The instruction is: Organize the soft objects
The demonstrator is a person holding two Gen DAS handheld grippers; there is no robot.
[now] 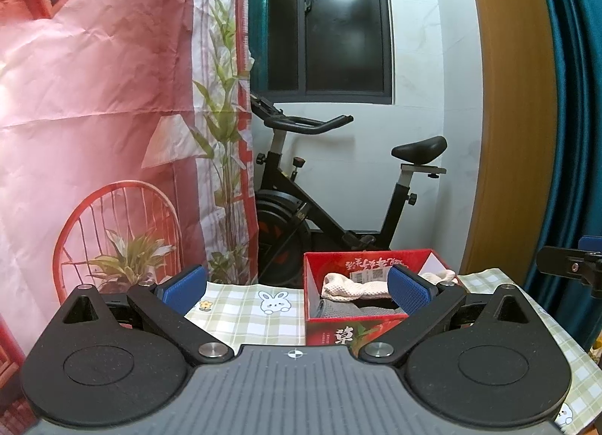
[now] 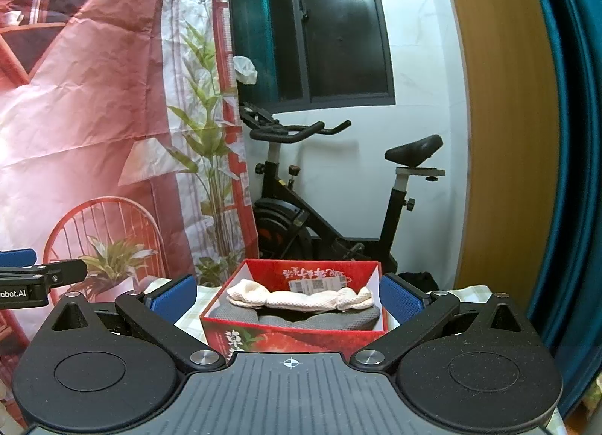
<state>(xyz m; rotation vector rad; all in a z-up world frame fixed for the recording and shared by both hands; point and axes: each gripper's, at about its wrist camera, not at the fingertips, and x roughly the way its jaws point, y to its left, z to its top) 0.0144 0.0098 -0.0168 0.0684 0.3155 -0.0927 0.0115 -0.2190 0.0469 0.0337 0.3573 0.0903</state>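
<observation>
A red cardboard box point(image 1: 331, 331) point(image 2: 289, 337) stands on a green checked tablecloth point(image 1: 248, 314). Inside lie a cream knitted cloth point(image 1: 353, 286) point(image 2: 301, 299) on top of a grey cloth point(image 1: 338, 310) point(image 2: 320, 316). My left gripper point(image 1: 297, 288) is open and empty, held before the box's left side, its right finger overlapping the box. My right gripper point(image 2: 288, 297) is open and empty, its jaws wide on either side of the box, short of it. Each gripper's tip shows at the edge of the other's view.
A black exercise bike point(image 1: 320, 202) point(image 2: 323, 209) stands behind the table below a dark window. A red printed backdrop point(image 1: 94, 134) hangs at the left. A wooden door frame point(image 1: 508, 115) and teal curtain point(image 1: 564, 96) are at the right.
</observation>
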